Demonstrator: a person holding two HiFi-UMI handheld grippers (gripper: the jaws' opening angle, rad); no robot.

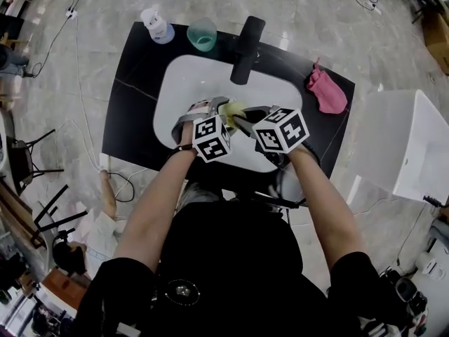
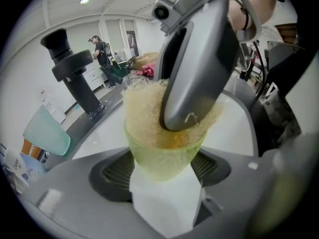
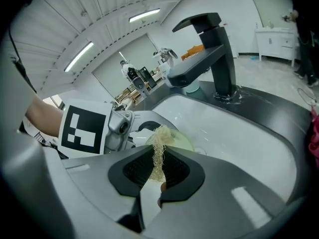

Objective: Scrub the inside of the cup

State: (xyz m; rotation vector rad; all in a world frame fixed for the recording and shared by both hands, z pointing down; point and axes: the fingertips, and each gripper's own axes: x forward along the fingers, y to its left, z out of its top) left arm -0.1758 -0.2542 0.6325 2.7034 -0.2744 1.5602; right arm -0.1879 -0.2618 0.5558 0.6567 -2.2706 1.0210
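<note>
Over the white basin, my left gripper (image 2: 164, 180) is shut on the lower part of a pale green cup (image 2: 164, 158), with its mouth tilted towards the right gripper. My right gripper (image 3: 158, 176) is shut on a tan fibrous scrubber (image 3: 158, 151). The scrubber (image 2: 142, 116) is stuffed inside the cup, and the right gripper's grey jaws reach down into the cup's mouth. In the head view both grippers meet over the near half of the basin: the left gripper (image 1: 217, 109) and the right gripper (image 1: 243, 123) flank the cup (image 1: 233, 108). The cup's bottom is hidden.
A black faucet (image 1: 245, 48) stands at the back of the white basin (image 1: 186, 83), which is set in a black counter (image 1: 137, 97). A teal cup (image 1: 203, 35) and a pump bottle (image 1: 156, 25) stand at the back left. A pink cloth (image 1: 326, 93) lies at the right.
</note>
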